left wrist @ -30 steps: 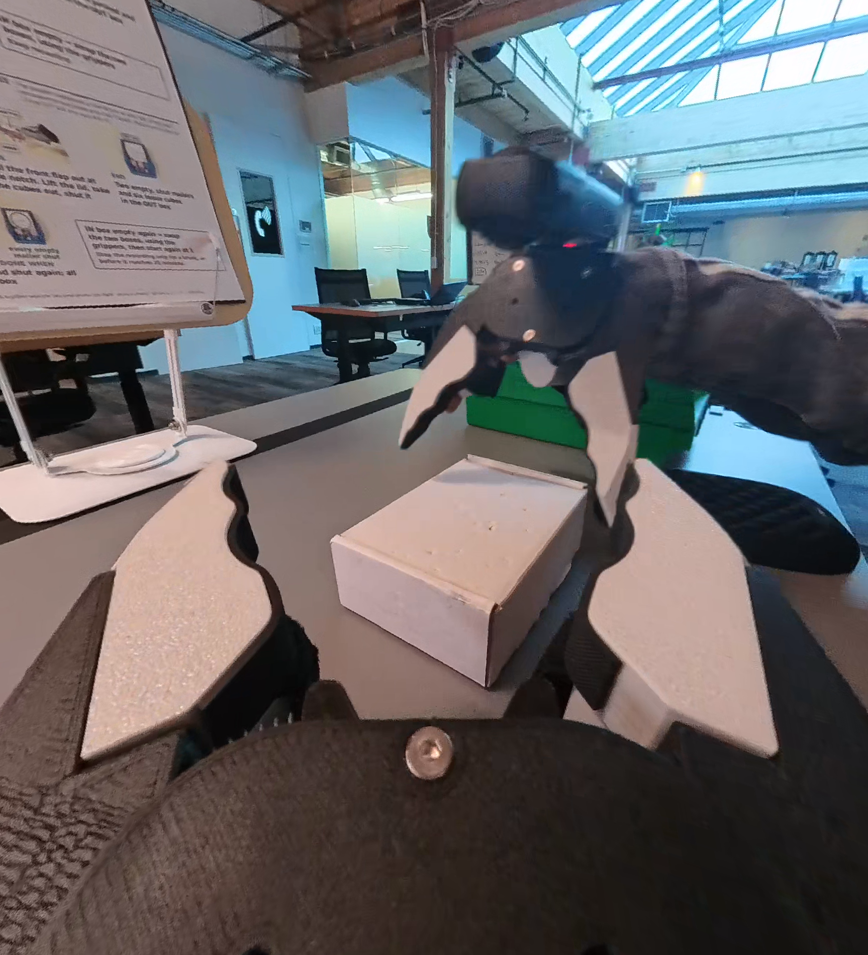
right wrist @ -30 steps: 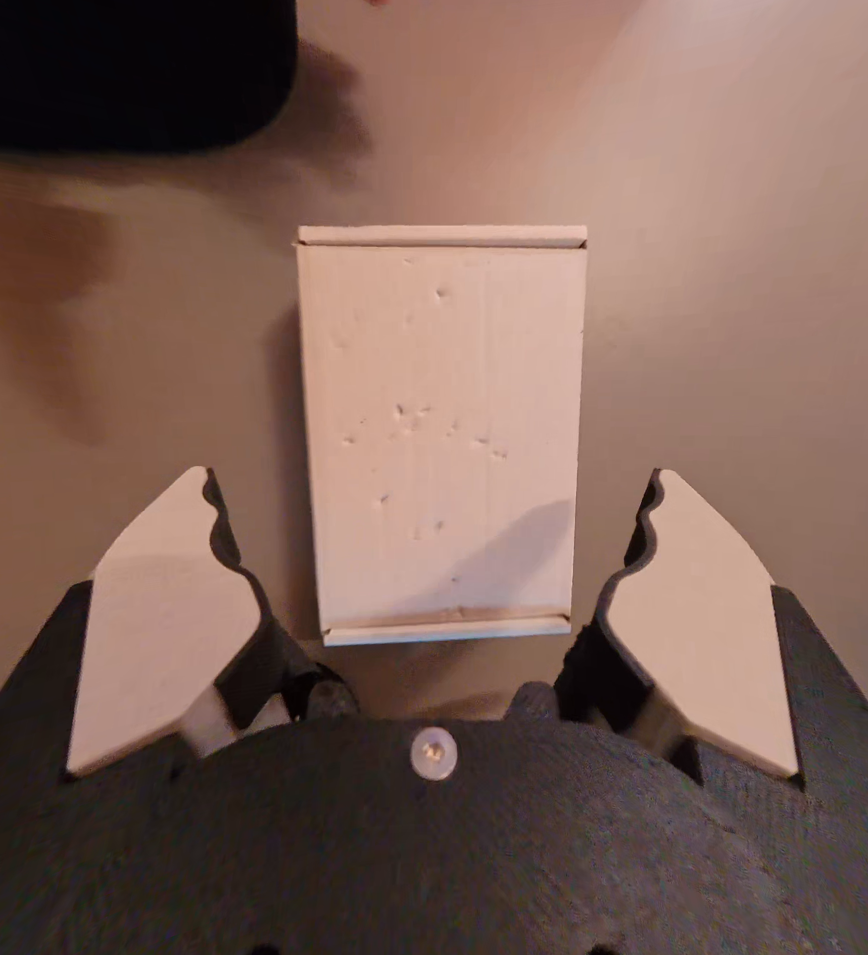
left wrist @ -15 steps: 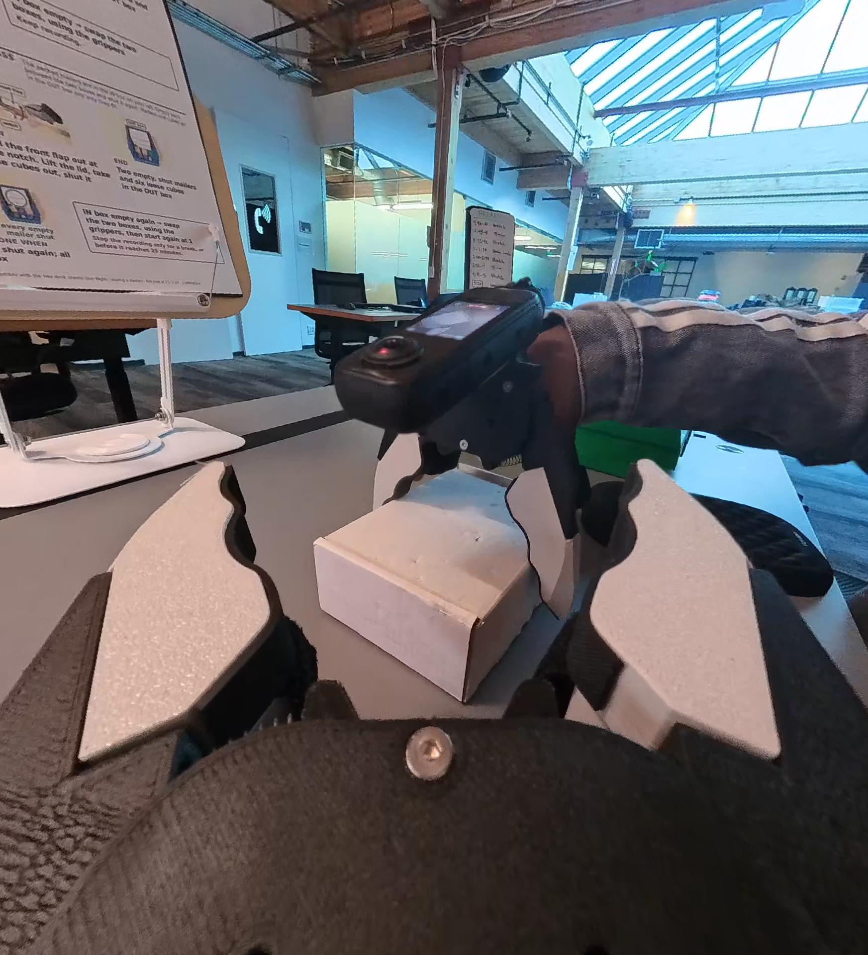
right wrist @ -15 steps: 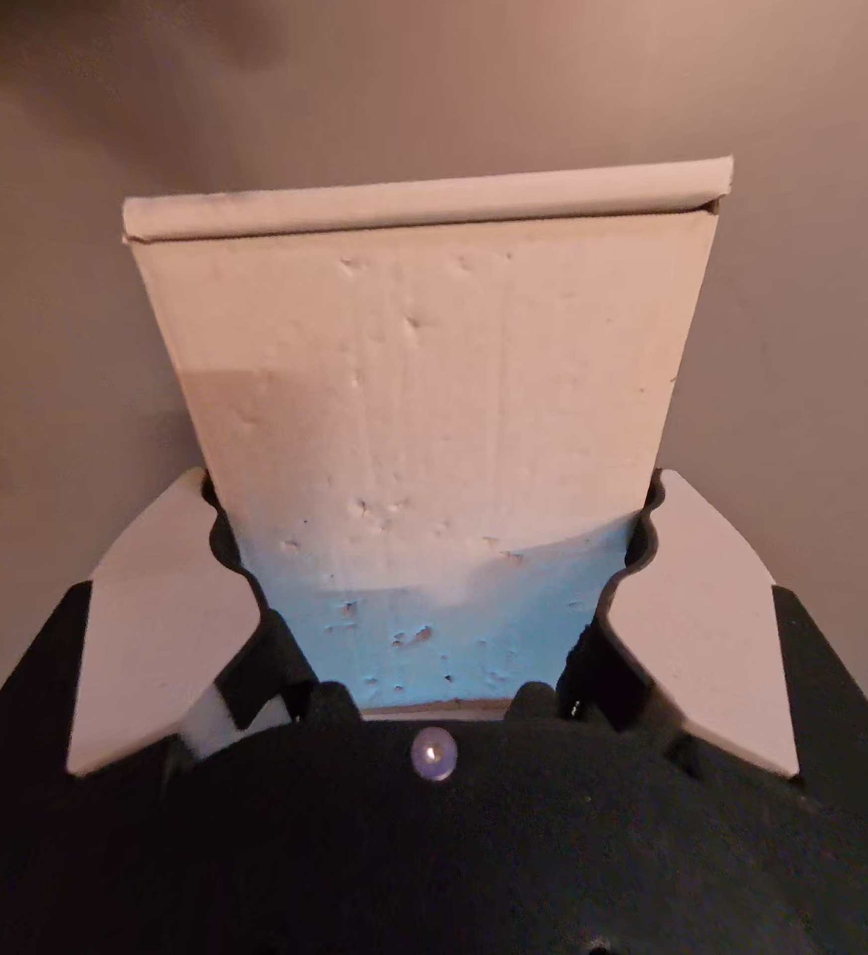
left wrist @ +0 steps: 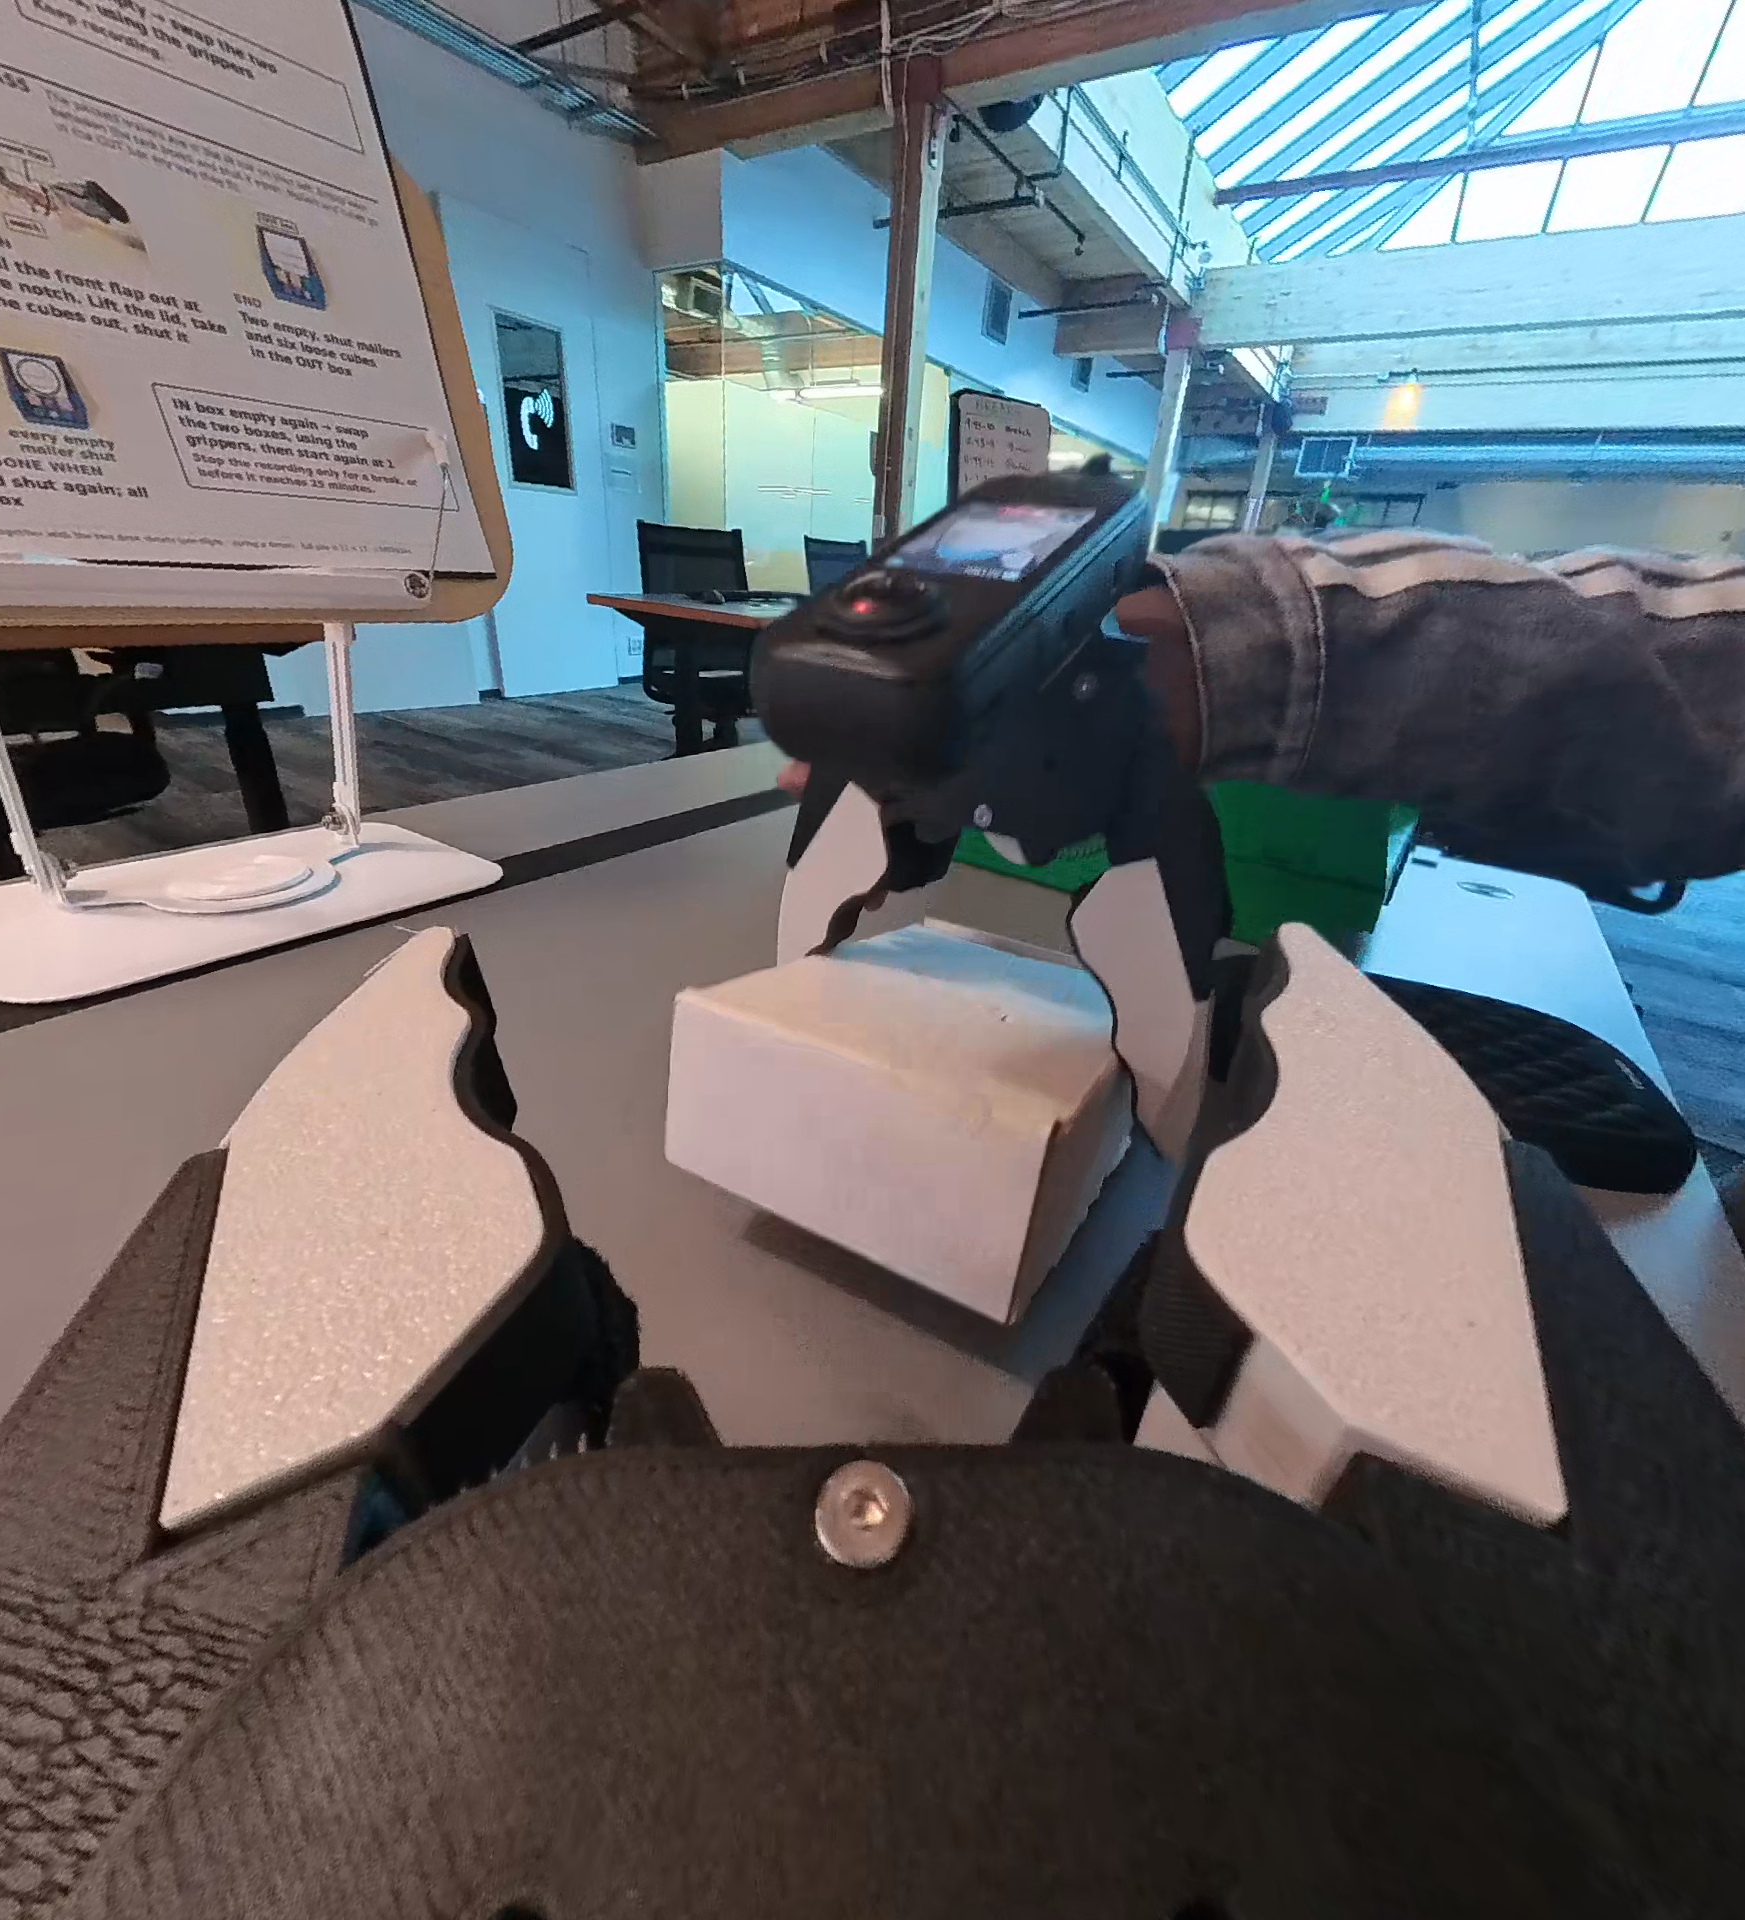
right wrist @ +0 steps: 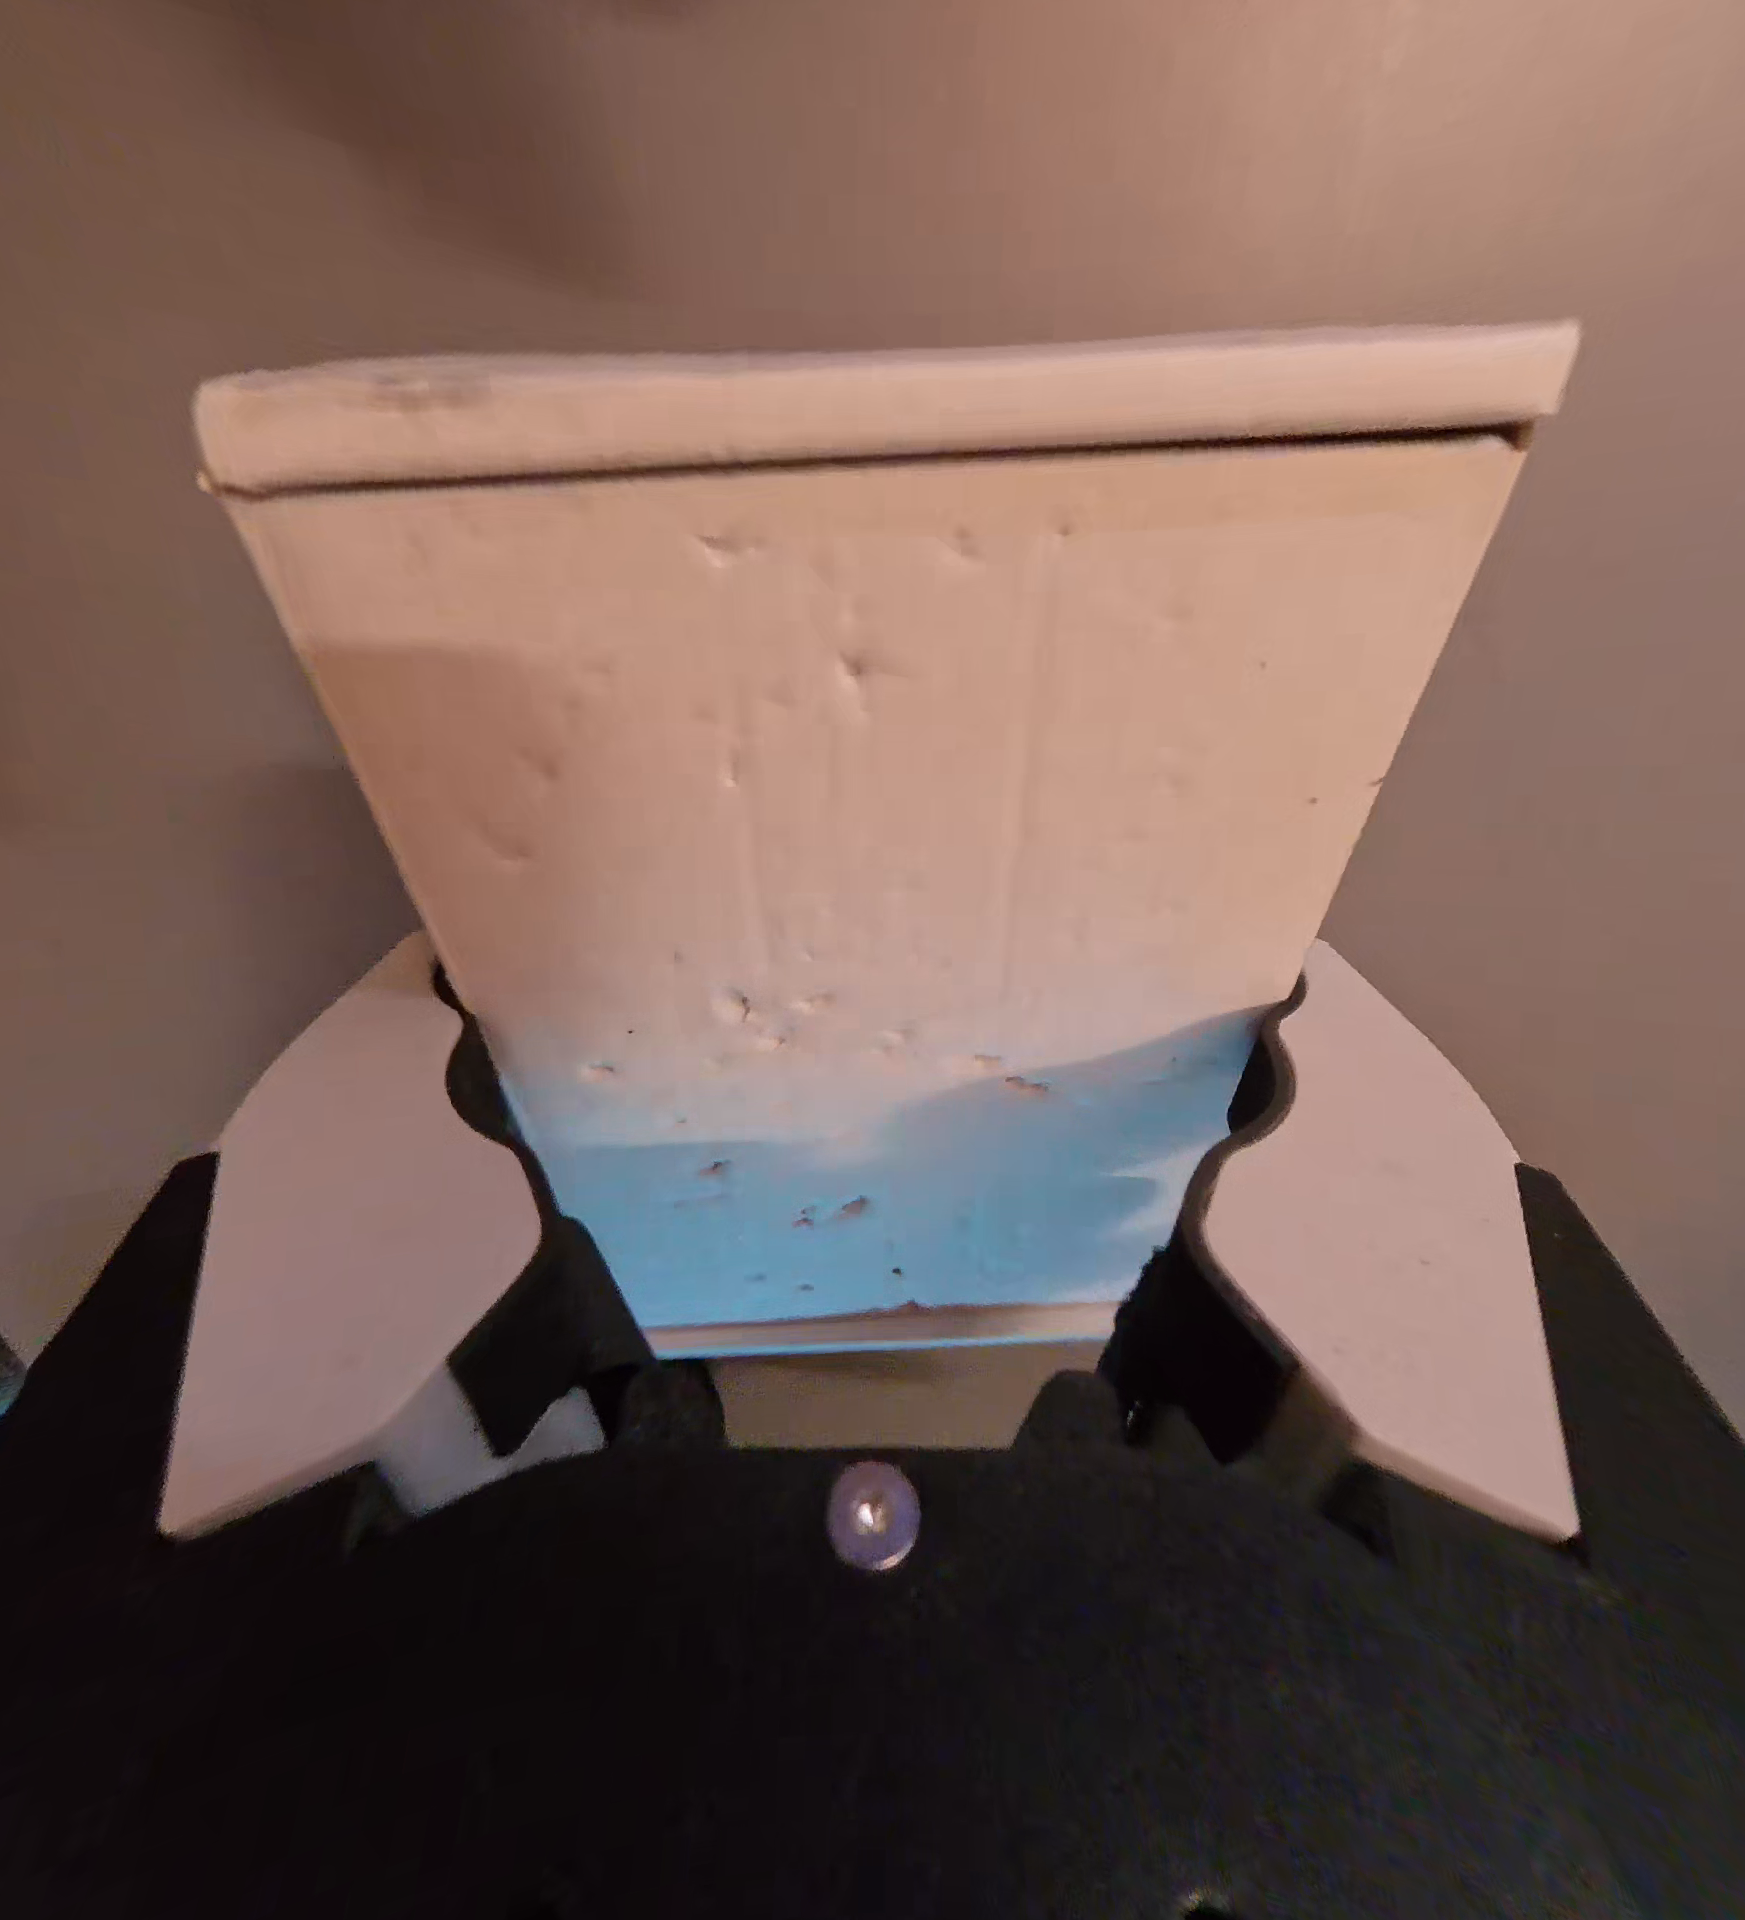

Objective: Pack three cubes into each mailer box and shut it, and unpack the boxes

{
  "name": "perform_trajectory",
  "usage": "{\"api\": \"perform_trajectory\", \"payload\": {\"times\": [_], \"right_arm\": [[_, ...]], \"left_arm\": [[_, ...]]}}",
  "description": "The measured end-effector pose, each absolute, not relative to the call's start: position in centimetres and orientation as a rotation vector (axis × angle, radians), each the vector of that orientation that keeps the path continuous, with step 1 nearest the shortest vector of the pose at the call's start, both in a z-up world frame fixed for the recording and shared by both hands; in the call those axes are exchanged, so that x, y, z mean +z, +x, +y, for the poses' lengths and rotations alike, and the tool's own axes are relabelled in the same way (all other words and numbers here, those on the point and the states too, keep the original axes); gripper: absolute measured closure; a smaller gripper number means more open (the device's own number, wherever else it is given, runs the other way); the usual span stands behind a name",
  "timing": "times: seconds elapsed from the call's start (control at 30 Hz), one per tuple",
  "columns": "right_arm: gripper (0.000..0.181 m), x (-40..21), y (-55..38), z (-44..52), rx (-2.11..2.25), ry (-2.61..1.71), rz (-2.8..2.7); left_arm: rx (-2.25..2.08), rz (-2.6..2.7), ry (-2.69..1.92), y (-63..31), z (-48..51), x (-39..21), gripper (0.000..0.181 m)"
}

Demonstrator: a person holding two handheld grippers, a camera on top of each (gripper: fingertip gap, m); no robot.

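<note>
A closed white mailer box hangs just above the grey table, with its shadow under it. My right gripper comes down from above and is shut on the box's two long sides near its far end. In the right wrist view the box fills the space between the two white fingers of the right gripper, and both fingers press on it. My left gripper is open and empty, low over the table just in front of the box. No cubes are in view.
An instruction board stands on a white base at the back left. A green box sits behind the mailer. A black mesh object lies to the right. A person's sleeve reaches in from the right. One gripper's finger ends stand about 15 cm off the other's.
My right gripper came down over the mailer box, closed on its sides and lifted it off the table. My left gripper stayed open and barely moved.
</note>
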State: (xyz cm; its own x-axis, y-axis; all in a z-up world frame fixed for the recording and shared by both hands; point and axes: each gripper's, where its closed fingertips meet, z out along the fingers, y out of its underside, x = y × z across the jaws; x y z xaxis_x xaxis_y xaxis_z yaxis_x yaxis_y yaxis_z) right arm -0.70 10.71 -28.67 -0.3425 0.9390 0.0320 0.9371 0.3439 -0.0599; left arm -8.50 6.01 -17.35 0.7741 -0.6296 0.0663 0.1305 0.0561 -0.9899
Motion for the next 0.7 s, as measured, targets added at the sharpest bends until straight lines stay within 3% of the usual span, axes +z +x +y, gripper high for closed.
{"api": "perform_trajectory", "payload": {"times": [0.27, 0.5, 0.7], "right_arm": [[0.049, -26.4, 1.8, 10.5, 0.032, -1.744, -2.528], [0.05, -29.5, 1.2, 9.8, 0.052, -1.738, -2.534], [0.035, -29.8, 1.6, 10.6, 0.014, -1.828, -2.497]], "left_arm": [[-0.6, 0.448, -1.415, -8.4, 6.1, -17.5, 0.048], [-0.612, 0.429, -1.416, -8.6, 6.2, -17.5, 0.049], [-0.597, 0.451, -1.415, -8.3, 6.1, -17.6, 0.049]]}}
